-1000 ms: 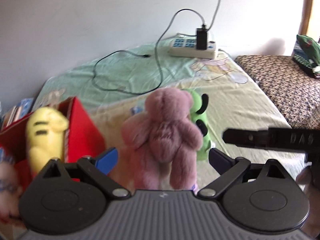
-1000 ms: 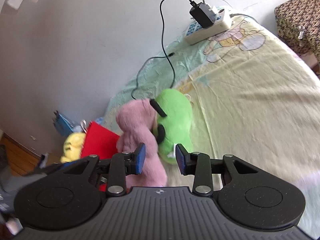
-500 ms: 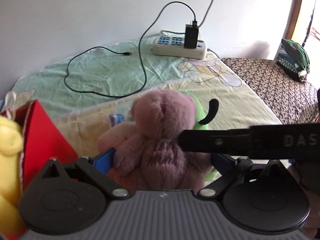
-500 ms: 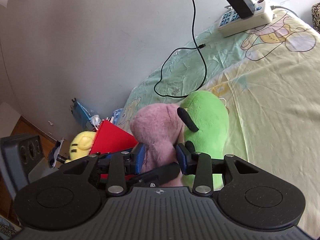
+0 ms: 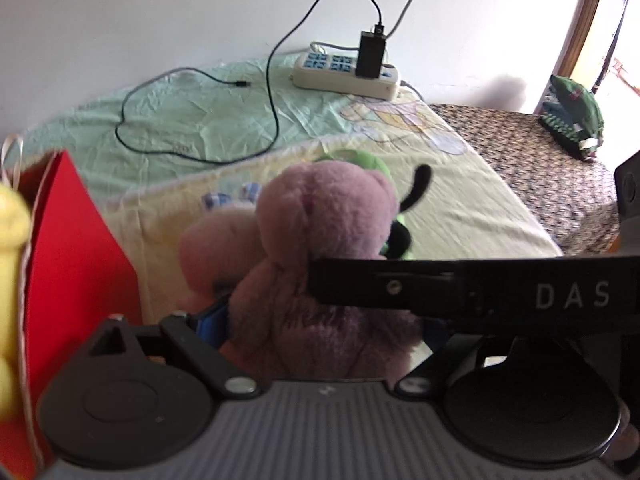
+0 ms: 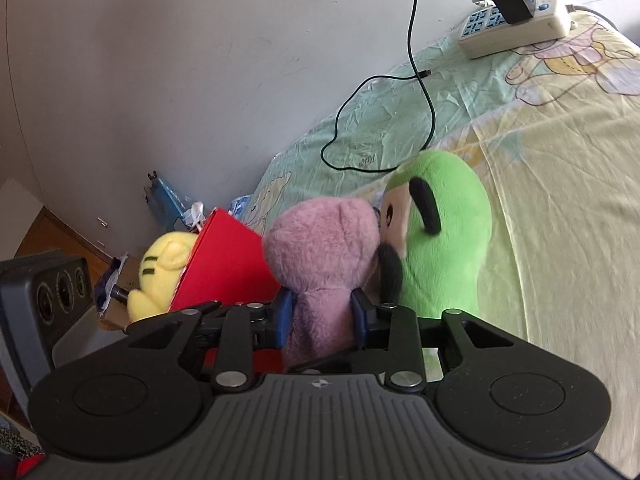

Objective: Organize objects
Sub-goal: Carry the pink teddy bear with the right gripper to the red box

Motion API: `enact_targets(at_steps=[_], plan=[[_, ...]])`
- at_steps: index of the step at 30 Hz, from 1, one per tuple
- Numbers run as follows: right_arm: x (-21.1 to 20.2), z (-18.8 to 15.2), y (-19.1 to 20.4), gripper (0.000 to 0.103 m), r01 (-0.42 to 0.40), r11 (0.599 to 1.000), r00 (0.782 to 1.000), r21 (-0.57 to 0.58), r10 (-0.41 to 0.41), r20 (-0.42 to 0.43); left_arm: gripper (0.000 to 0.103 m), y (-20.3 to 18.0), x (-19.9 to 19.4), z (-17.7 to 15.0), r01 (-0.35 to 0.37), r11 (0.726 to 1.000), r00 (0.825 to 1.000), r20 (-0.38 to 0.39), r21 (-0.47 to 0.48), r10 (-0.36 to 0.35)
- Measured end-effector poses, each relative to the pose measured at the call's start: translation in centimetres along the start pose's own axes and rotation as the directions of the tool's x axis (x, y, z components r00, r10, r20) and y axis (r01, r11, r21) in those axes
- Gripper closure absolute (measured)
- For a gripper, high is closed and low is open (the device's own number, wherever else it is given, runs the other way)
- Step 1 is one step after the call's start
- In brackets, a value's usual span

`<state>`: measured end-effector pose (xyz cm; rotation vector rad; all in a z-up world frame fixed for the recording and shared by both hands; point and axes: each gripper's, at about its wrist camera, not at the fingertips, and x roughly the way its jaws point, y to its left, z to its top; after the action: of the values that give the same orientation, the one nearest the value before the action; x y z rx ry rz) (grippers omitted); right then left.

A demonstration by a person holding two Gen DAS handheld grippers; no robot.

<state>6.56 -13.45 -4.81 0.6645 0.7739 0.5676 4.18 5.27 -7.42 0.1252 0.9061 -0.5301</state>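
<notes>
A pink plush bear (image 5: 320, 232) stands upright on the bed, leaning against a green plush (image 6: 444, 236). My left gripper (image 5: 320, 324) is open wide, its blue pads well apart on either side of the bear's lower body. My right gripper (image 6: 322, 312) is narrowly open, and its blue pads touch the fur on both sides of the bear's body (image 6: 320, 264). One black right-gripper finger (image 5: 460, 288) crosses in front of the bear in the left wrist view and hides the left gripper's right pad. A red paper bag (image 6: 228, 264) just left of the bear holds a yellow plush (image 6: 164, 272).
A white power strip (image 5: 344, 76) with a black charger lies by the wall, and its black cable (image 5: 200, 152) loops over the sheet. A brown patterned mattress (image 5: 540, 160) with a green item (image 5: 572, 108) lies to the right. Wooden floor and clutter (image 6: 172, 204) lie beyond the bag.
Both grippers moved in on the pink bear. The right gripper's finger slid across the left view and its pads now flank the bear's body. Neither gap has visibly narrowed.
</notes>
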Motion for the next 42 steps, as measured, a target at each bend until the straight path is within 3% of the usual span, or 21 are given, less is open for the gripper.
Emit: enact_targets(at_steps=[12,21,32,42], plan=[[-3.3,-4.1,2.3,0.071,0.035,0.999,0.996,-0.005,-0.035,-0.081,0.013,-2.6,-3.8,-4.5,0.037,0.999,0.998,-0.051,-0.04,-0.039],[-4.2,-4.6,5.6,0.071,-0.066,0.995,0.988,-0.074,0.055,-0.146,0.013,-2.9,-9.0,-6.4,-0.013,0.995,1.0,0.006,-0.096,0.013],[-2.3,-4.3,13.2,0.071,-0.228,0.948,0.965,-0.222,0.188,-0.184,0.013,1.6,-17.1,-8.4,-0.05,0.977,0.987,0.139,-0.208,0.081],[2.0,-4.6,19.8,0.071,-0.238,0.929,0.97,-0.284,0.213,-0.117,0.013,8.6,-22.0,-7.8,-0.05,0.984,0.967,0.239,-0.169,0.09]])
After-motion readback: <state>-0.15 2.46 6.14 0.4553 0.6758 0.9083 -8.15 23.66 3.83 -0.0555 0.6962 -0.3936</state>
